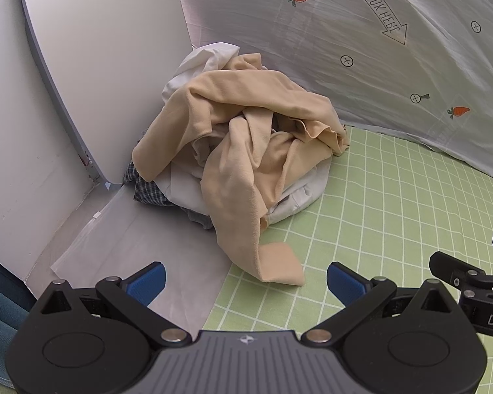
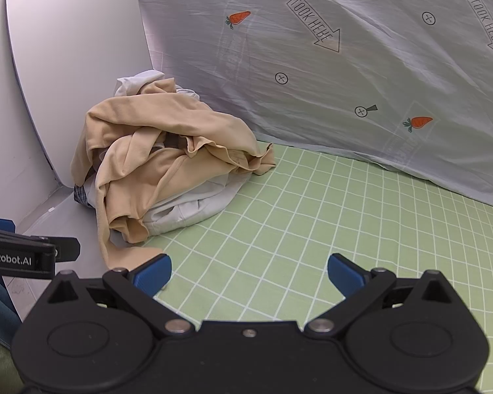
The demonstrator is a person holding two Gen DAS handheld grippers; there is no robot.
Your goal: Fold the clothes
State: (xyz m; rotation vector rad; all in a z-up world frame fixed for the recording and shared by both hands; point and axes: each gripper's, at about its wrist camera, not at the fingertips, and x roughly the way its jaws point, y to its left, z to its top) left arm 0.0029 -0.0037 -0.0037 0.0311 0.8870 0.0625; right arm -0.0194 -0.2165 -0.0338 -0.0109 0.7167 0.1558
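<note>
A heap of crumpled clothes sits in the corner by the white headboard. On top lies a beige garment [image 1: 233, 124] [image 2: 154, 151], one sleeve trailing toward me. White pieces [image 1: 292, 197] [image 2: 194, 210] and a checked cloth [image 1: 148, 193] [image 2: 80, 195] peek out underneath. My left gripper [image 1: 246, 284] is open, empty, just short of the sleeve's cuff [image 1: 281, 267]. My right gripper [image 2: 249, 272] is open and empty over the green checked sheet [image 2: 312, 223], to the right of the heap; its left finger [image 2: 152, 274] is beside the cuff.
A pale grey quilt [image 1: 361, 49] [image 2: 328, 82] with carrots and arrows rises along the back. The white headboard [image 1: 98, 49] [image 2: 72, 49] and wall close off the left. A white liner [image 1: 141, 246] covers the sheet's left edge. Open green sheet stretches right.
</note>
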